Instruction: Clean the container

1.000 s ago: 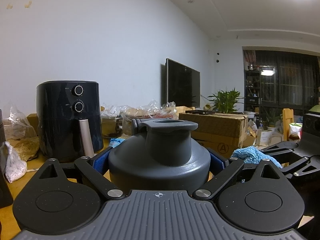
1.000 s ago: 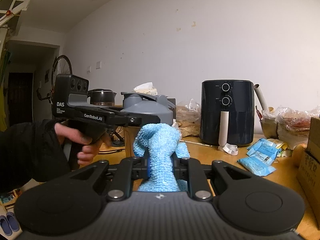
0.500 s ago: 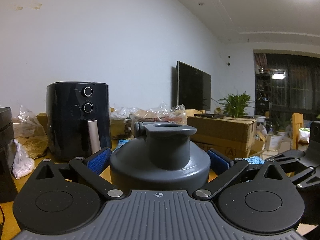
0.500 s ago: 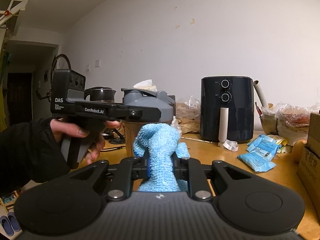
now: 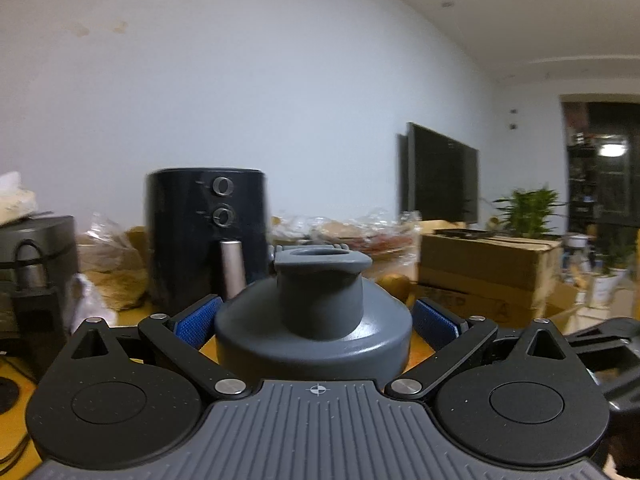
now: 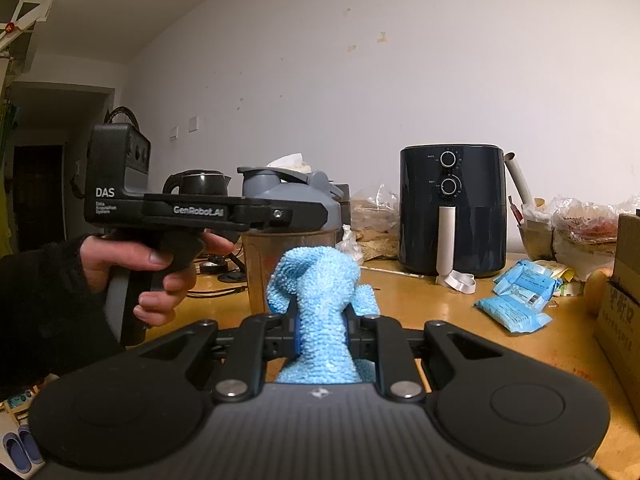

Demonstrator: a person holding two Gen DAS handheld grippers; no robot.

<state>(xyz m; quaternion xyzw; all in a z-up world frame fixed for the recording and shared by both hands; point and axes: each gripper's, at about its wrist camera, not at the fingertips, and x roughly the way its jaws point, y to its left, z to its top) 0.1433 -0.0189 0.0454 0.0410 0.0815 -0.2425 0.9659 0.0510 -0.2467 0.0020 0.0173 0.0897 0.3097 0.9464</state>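
Left wrist view: the left gripper (image 5: 316,316) held the container (image 5: 314,332), a shaker bottle with a grey domed lid and a wide spout. The blue pads (image 5: 196,318) of its jaws stood far apart and pressed against opposite sides of the lid. Behind the container stood a black air fryer (image 5: 204,236) with two dials and a pale handle, a cardboard box (image 5: 484,268), a dark flat screen (image 5: 440,176) against the wall, and a green plant (image 5: 524,208). The background was blurred.

Right wrist view: the right gripper (image 6: 322,334) had its jaws drawn almost together on a light blue cloth (image 6: 320,304), which rose in a bunch above the fingers. The left gripper (image 6: 200,210) appeared here from the side, held level by a hand (image 6: 152,272) in a dark sleeve, with the container (image 6: 288,232) clamped at its lid. The clear, brownish body of the container hung below the jaws, above the wooden table (image 6: 440,312); whether its base touched the table could not be told. The cloth lay just in front of the container, and contact between them could not be told. Blue packets (image 6: 516,300) lay on the table to the right of the air fryer (image 6: 452,208).
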